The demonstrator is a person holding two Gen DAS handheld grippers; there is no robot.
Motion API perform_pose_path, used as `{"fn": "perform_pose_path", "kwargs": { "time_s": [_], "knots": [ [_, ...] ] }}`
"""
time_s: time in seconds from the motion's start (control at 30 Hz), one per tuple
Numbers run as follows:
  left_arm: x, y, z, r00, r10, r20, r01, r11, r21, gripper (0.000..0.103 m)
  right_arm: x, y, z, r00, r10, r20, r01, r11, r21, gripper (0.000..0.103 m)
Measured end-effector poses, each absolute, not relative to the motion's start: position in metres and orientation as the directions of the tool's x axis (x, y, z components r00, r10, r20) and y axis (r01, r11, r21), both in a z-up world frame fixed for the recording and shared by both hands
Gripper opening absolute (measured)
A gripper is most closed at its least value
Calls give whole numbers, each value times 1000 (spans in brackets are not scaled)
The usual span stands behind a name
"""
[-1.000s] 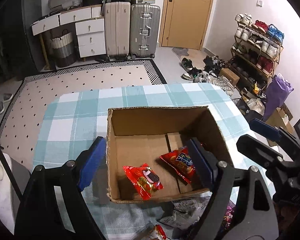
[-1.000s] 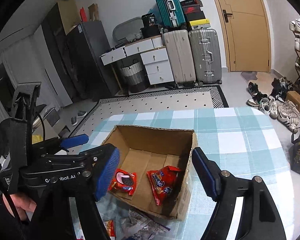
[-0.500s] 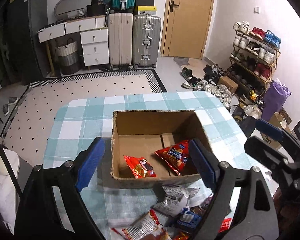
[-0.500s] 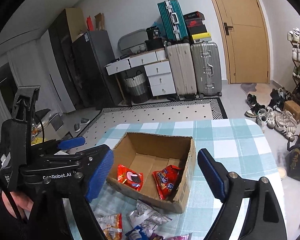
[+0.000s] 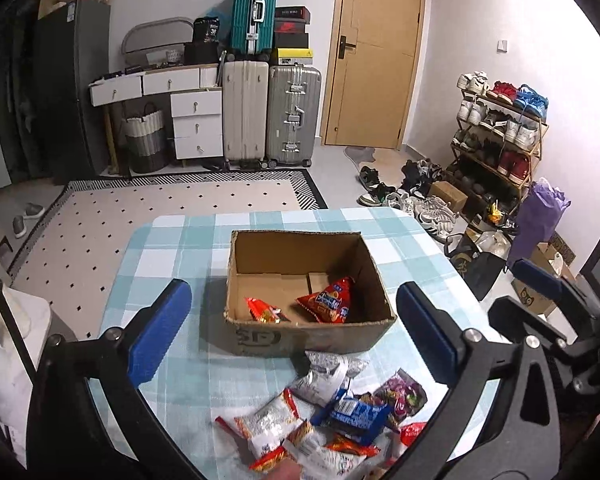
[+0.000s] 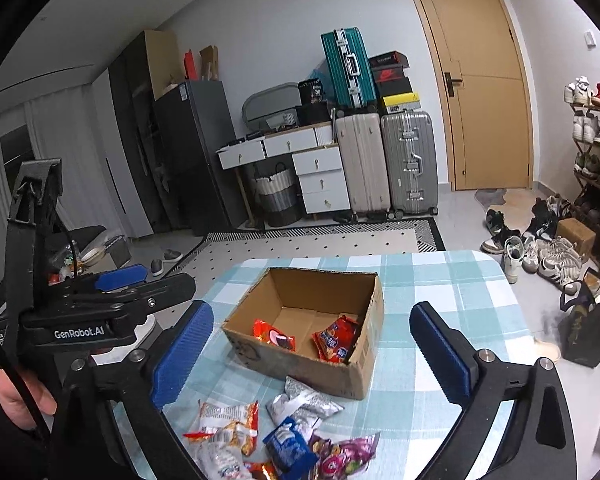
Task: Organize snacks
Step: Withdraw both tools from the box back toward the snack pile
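Note:
An open cardboard box (image 5: 312, 336) (image 6: 300, 364) stands on the blue-checked table (image 5: 172, 256) (image 6: 440, 280). Inside it lie a red cookie packet (image 5: 262, 310) (image 6: 274, 334) and a red-orange packet (image 5: 328, 300) (image 6: 336, 340). A loose pile of snack packets (image 5: 332, 412) (image 6: 276, 432) lies in front of the box, nearer to me. My left gripper (image 5: 292, 292) and my right gripper (image 6: 311, 312) hover above the pile and short of the box. Their jaws are opening, with nothing between them. The left gripper is held in a hand (image 6: 16, 396) at the left of the right wrist view.
Beyond the table are a patterned rug (image 5: 160, 216), suitcases (image 5: 272, 116), white drawers (image 5: 196, 120) and a wooden door (image 5: 376, 56). A shoe rack (image 5: 500, 132) and scattered shoes fill the right side. A dark bag (image 6: 588, 328) stands on the floor by the table's right edge.
Both grippers have drawn back and up from the box and their jaws have spread wider. The snack pile has come into view. Both red packets stay in the box.

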State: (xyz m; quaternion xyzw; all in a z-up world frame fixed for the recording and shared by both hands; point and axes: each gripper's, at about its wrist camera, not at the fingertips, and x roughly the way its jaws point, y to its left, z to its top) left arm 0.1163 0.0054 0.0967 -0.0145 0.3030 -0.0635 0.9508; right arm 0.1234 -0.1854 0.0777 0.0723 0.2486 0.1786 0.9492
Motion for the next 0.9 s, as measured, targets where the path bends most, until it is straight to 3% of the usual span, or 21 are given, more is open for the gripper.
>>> {"fn": "perform_pose_path", "kwargs": {
  "time_s": [0.4,0.9],
  "knots": [
    [47,-1,92,803,-130,-581,116,991,-62,102,59,-194,72,817,363,-448,-307,932,193,103],
    [-13,15,39,780,-132,-612,74,990,-119,102,-15,-195,10,770,389,-505,-330,921,206,103]
  ]
}}
